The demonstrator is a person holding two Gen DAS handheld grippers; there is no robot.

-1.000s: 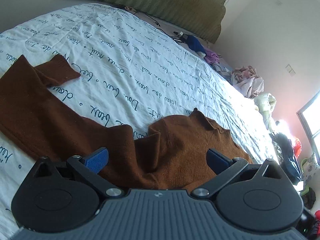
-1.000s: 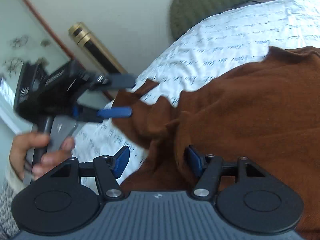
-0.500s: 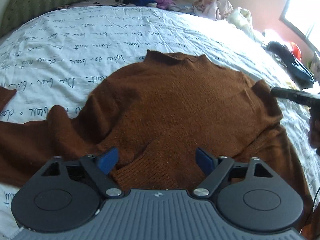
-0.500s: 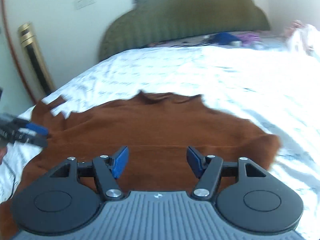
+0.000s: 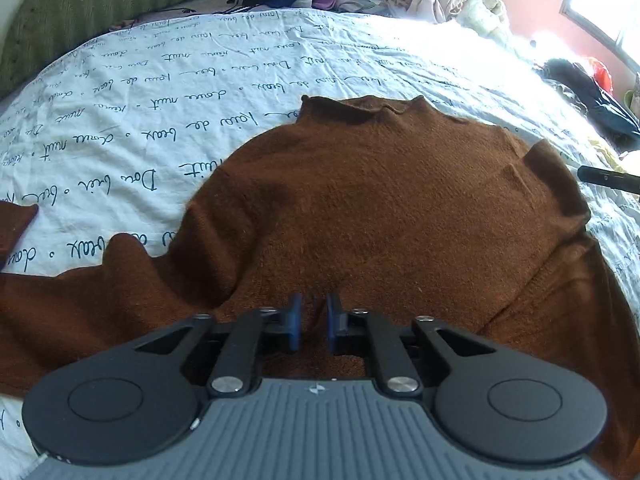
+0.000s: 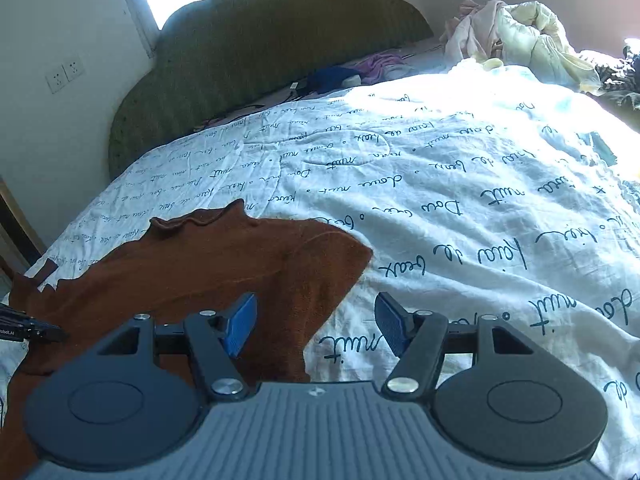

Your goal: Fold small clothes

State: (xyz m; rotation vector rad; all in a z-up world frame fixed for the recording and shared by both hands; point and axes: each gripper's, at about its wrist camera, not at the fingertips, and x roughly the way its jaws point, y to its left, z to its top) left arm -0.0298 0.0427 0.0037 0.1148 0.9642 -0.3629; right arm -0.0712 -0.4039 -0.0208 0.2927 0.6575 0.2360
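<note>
Knitwear folding, mid-job: the rust-brown knitted sweater (image 5: pixel 400 208) is lying flat on the white bedsheet printed with dark cursive script (image 5: pixel 168 92), collar pointing toward the ribbed olive-green headboard (image 6: pixel 256 64) and hem on the side away from it.

My left gripper (image 5: pixel 313 322) has its blue pads nearly together with a pinch of sweater hem between them, so I'd call that one clenched on the fabric. My right gripper (image 6: pixel 316 326) is spread wide, holding nothing, hovering over the sweater's edge where brown knit meets sheet, on the side away from the headboard.

What worries me from here: the pinch looks shallow and sits mid-hem, not at a corner. If I lift with only that, the knit will probably sag into a V and drag the rest out of square. There's also a sleeve flung out sideways from the body (it's bunched where it joins), and that lump would likely get folded in. And I might have caught only the top layer; can't tell.

Texture-wise it's a fuzzy, fine-gauge knit, soft and stretchy-looking, with a short stand-up collar whose edge ripples a bit. The sheet is thin, crinkled cotton-ish stuff, so it could slide or ruck up under the sweater if I pull hard.
</note>
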